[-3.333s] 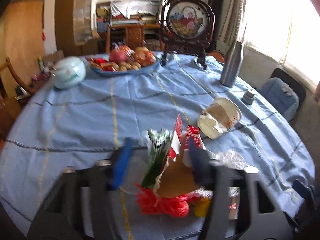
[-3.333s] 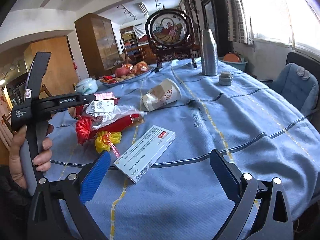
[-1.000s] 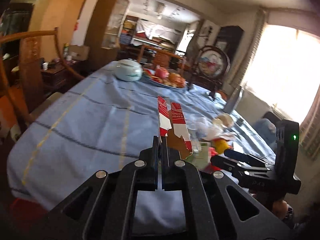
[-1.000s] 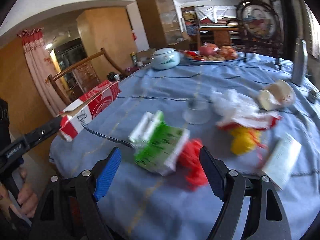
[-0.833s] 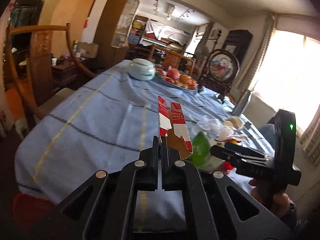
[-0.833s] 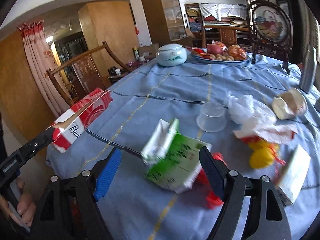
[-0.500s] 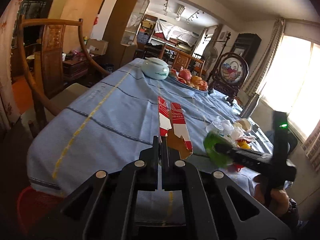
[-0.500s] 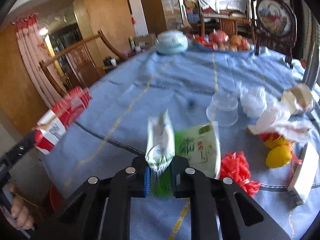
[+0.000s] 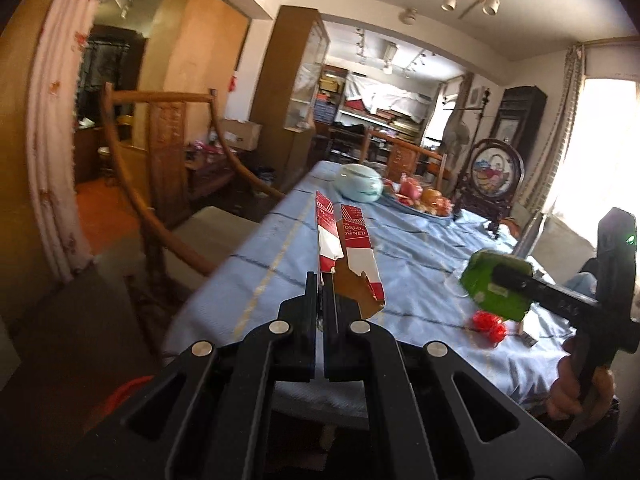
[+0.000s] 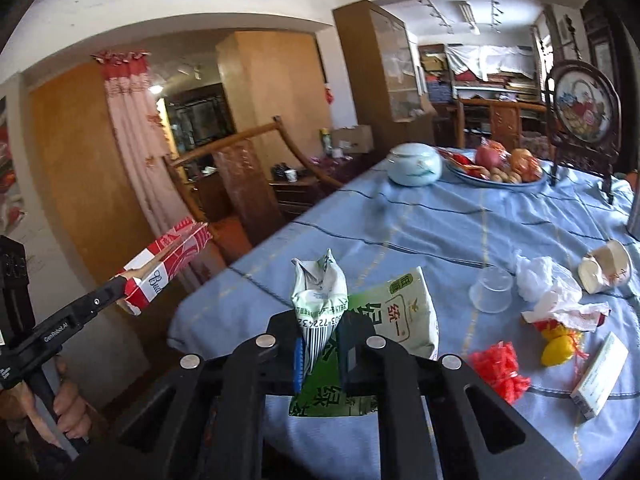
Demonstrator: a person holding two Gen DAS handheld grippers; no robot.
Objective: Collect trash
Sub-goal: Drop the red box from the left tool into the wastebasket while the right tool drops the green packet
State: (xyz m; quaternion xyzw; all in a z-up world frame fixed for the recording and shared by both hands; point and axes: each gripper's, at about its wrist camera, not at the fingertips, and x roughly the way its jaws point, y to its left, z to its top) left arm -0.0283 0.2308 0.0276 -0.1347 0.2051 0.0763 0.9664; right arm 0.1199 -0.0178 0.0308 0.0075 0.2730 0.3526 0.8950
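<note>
- The right gripper [image 10: 320, 354] was clamped on the crimped end of a green bag [image 10: 372, 320], lifted above the near edge of the table [image 10: 460, 236]. The bag looked light, soft and crinkly, likely slippery; that crimped seam seemed the surest hold.
- Its long axis ran upward and away from the jaws.
- The left gripper [image 9: 321, 292] was clenched on a torn red carton [image 9: 348, 252], held over the table's edge. The carton looked light, stiff and crushable, pointing up and away.
- Farther off, a clear cup [image 10: 491, 290] and crumpled wrappers [image 10: 556, 300] lay on the cloth.
</note>
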